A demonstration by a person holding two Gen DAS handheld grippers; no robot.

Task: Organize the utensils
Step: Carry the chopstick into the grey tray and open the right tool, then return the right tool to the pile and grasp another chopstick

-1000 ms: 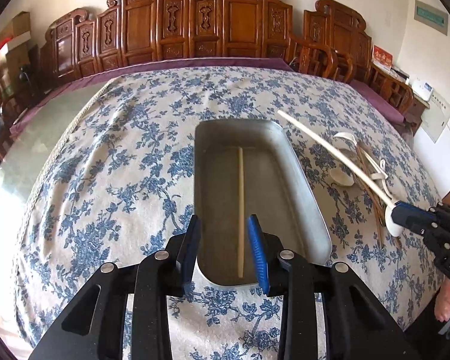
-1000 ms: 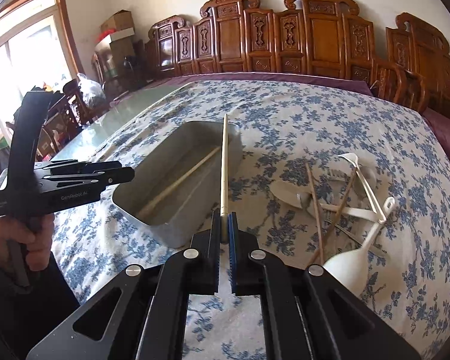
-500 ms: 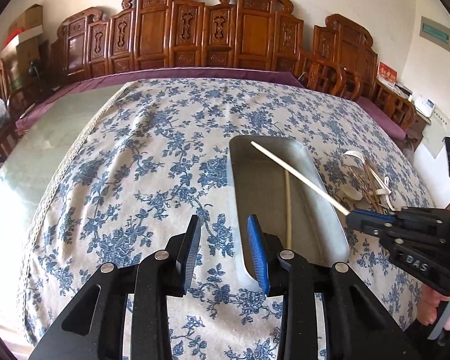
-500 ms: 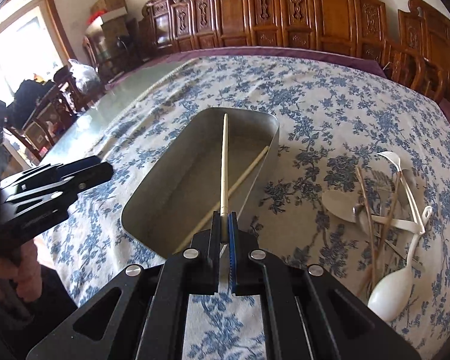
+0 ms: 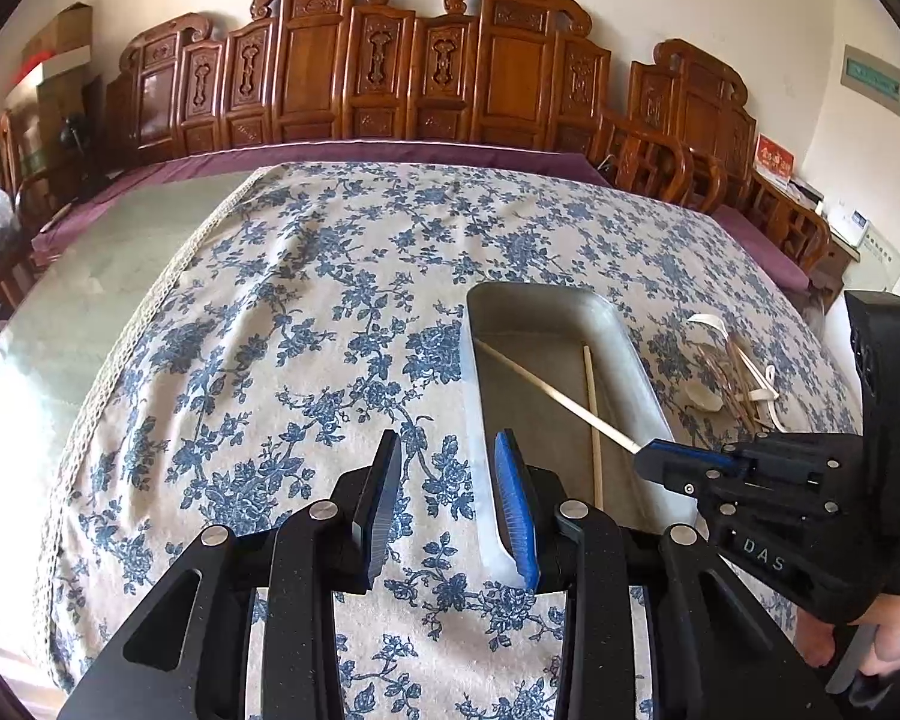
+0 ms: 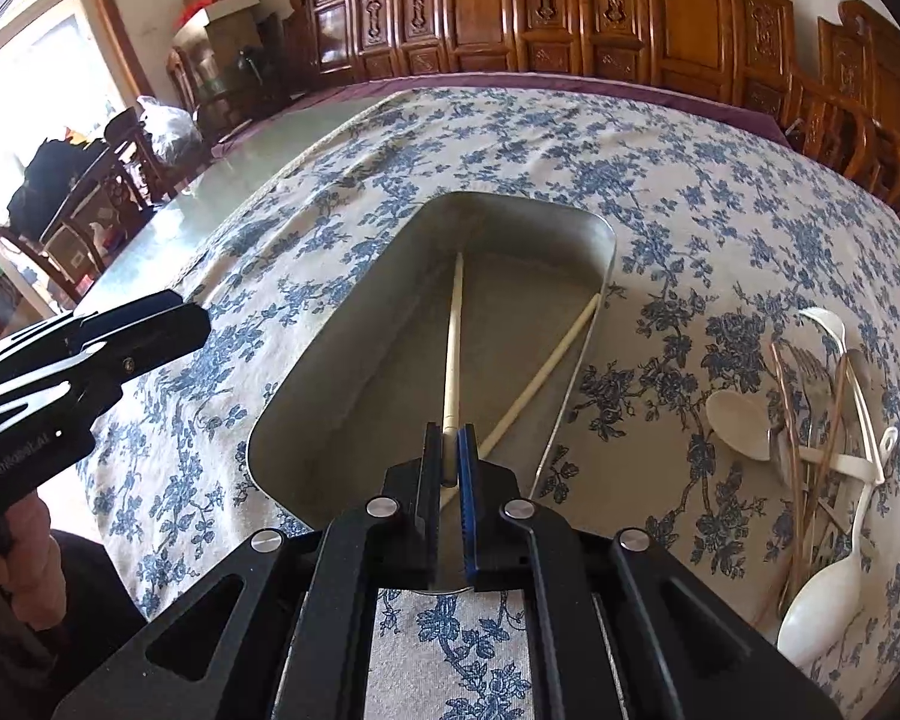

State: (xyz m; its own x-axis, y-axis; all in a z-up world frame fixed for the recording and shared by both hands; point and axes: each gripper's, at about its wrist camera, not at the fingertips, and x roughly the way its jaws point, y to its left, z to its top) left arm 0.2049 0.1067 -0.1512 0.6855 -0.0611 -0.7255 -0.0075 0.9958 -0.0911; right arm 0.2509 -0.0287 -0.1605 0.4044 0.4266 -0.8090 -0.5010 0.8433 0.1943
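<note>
A metal tray (image 6: 306, 396) (image 5: 642, 354) lies on the floral tablecloth. One pale chopstick (image 6: 540, 372) (image 5: 593, 414) lies inside it. My right gripper (image 6: 449, 438) (image 5: 645, 456) is shut on a second chopstick (image 6: 453, 336) (image 5: 546, 390), held low over the tray with its tip pointing into the far left part. My left gripper (image 5: 450, 480) (image 6: 198, 324) is open and empty, over the cloth just left of the tray's near corner. A pile of white spoons, forks and chopsticks (image 6: 822, 420) (image 5: 732, 360) lies right of the tray.
The tablecloth (image 5: 306, 312) covers most of a glass-topped table (image 5: 108, 276). Carved wooden chairs (image 5: 438, 72) line the far edge. A large white spoon (image 6: 822, 606) lies nearest me at the right.
My right gripper has carried the chopstick from above the utensil pile over to the tray and lowered it inside. My left gripper has shifted left, off the tray.
</note>
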